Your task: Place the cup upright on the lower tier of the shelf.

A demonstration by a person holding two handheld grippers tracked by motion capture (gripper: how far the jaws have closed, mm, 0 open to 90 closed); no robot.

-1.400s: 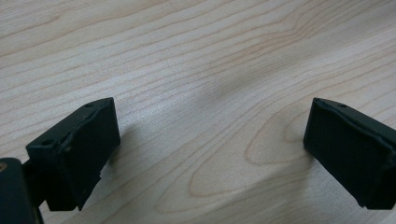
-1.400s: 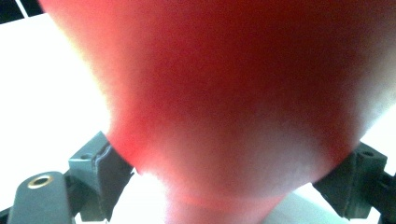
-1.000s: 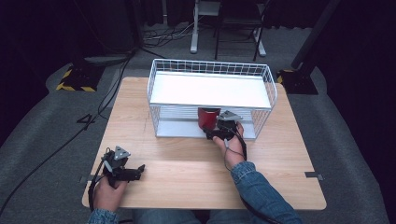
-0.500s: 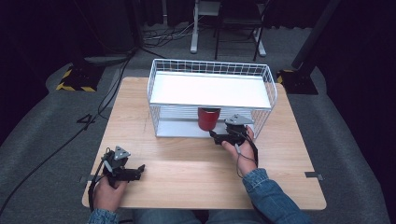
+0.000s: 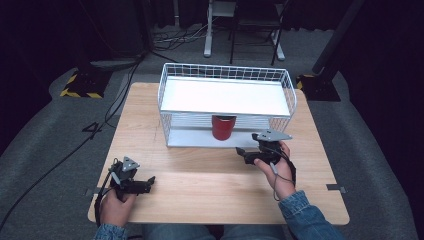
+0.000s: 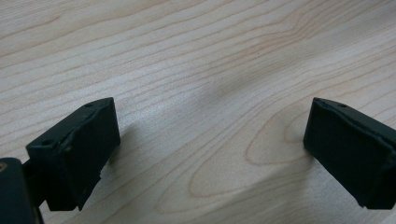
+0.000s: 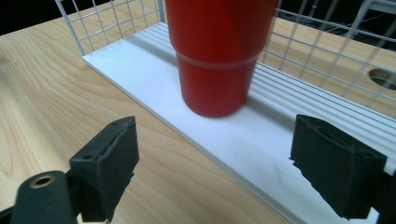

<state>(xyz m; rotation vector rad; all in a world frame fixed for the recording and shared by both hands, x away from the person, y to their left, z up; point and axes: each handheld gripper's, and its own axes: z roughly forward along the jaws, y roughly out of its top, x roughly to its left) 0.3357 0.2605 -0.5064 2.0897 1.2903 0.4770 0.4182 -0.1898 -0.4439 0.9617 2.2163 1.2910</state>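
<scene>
My right gripper (image 5: 246, 154) sits right of centre in the high view with its jaws spread wide and nothing between them. A second ago it was up at the red cup (image 5: 223, 127), and half a second ago it was already drawing away; now it has come clear to the bare wood in front of the rack. In the right gripper view the cup (image 7: 219, 51) stands upright at top centre, well ahead of the two black pads (image 7: 106, 158), on the white lower shelf (image 7: 261, 140) of the wire rack (image 5: 226, 75), close to the shelf's front edge. In the high view that puts the cup at centre frame, under the upper white shelf (image 5: 225, 96).

I read this as the placing being finished: cup released, standing on its own, my hand retreating.

My left gripper (image 5: 142, 185) rests at lower left of the high view, where it lay a second ago, jaws wide apart over plain table (image 6: 196, 70), holding nothing.

From here I'd judge only a return to rest remains, unless the cup should go deeper in.
</scene>
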